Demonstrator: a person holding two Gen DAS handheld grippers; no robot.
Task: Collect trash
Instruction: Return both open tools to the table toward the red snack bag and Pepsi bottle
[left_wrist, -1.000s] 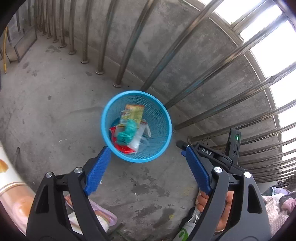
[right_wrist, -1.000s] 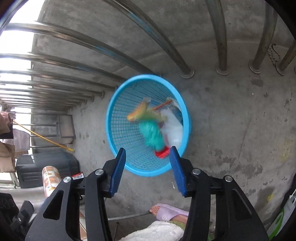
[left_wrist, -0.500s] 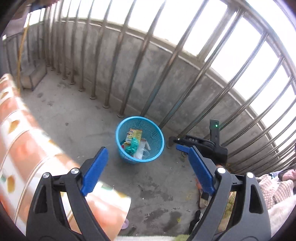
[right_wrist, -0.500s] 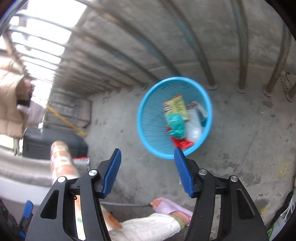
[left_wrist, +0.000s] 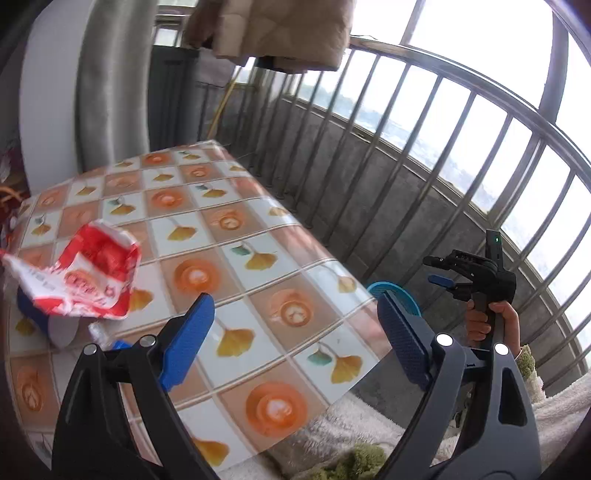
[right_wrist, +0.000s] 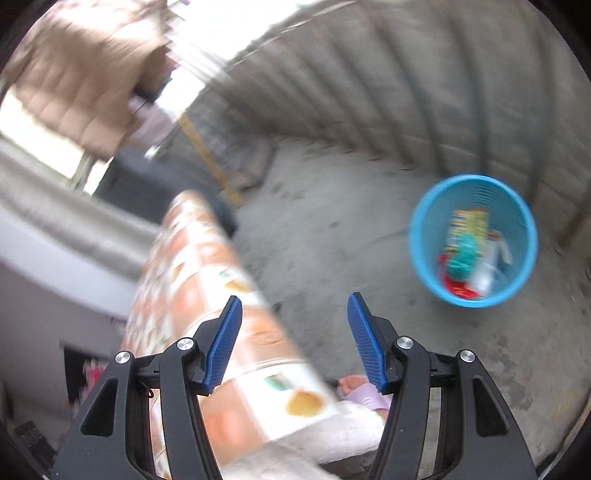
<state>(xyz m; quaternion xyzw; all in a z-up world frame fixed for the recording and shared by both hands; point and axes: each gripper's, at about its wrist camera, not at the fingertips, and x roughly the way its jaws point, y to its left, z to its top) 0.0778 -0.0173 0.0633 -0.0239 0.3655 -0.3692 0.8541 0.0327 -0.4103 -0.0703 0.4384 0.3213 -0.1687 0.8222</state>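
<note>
Both tools have swung up from the blue basket (right_wrist: 474, 242) on the floor toward the table (left_wrist: 229, 258). The left tool (left_wrist: 295, 332) and right tool (right_wrist: 293, 341) are empty, jaws just widened. A crumpled red wrapper (left_wrist: 85, 273), probably trash, lies on the table, awaiting pickup.

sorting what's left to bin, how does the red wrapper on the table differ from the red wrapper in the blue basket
The red wrapper on the table lies crumpled in the open on the patterned tablecloth, in plain view. The red wrapper in the blue basket sits at the bottom of the blue basket, partly under a teal lump and a clear bag. Both are red packaging; neither is in a gripper.
</note>
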